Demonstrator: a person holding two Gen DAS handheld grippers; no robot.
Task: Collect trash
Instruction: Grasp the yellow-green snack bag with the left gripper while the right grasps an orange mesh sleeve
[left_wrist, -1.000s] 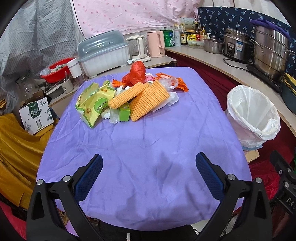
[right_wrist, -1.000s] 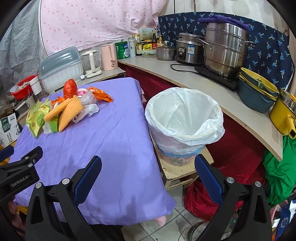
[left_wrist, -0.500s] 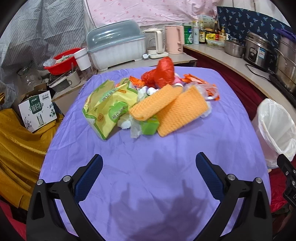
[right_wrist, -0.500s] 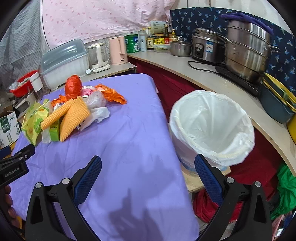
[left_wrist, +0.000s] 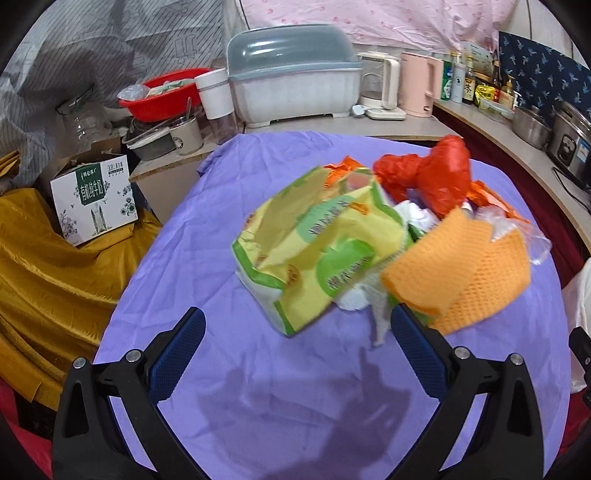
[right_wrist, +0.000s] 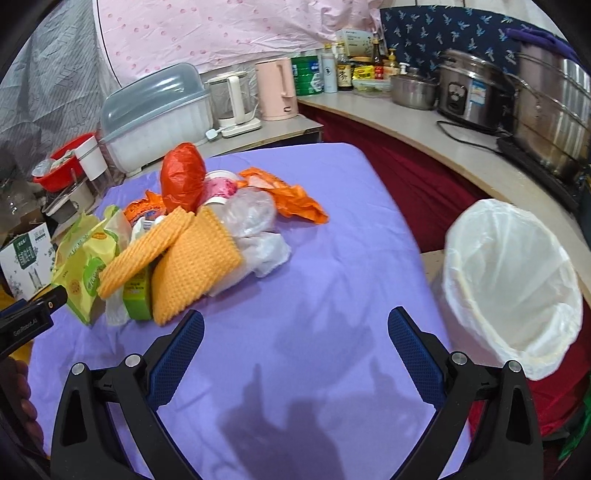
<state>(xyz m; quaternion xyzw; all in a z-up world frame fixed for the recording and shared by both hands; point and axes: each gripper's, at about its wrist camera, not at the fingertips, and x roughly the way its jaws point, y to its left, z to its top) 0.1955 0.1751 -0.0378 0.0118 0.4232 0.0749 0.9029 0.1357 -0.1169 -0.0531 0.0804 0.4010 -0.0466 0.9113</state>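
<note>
A pile of trash lies on the purple tablecloth (left_wrist: 207, 229): a yellow-green snack bag (left_wrist: 317, 251), orange waffle-textured wrappers (left_wrist: 476, 280), a red plastic bag (left_wrist: 439, 177), white tissue and clear plastic. My left gripper (left_wrist: 295, 343) is open and empty, just short of the snack bag. In the right wrist view the same pile shows, with the orange wrappers (right_wrist: 192, 258) and red bag (right_wrist: 183, 177). My right gripper (right_wrist: 295, 347) is open and empty over the cloth. A bin with a white liner (right_wrist: 513, 280) stands right of the table.
A dish box with grey lid (left_wrist: 291, 77), kettles, a red basin (left_wrist: 162, 96) and cups stand behind the table. A counter with pots and a rice cooker (right_wrist: 469, 96) runs along the right. A carton (left_wrist: 92, 195) and yellow cloth lie at the left.
Both grippers have moved forward toward the trash pile, which looms larger. The left one now nearly reaches the snack bag. Both stay open.
</note>
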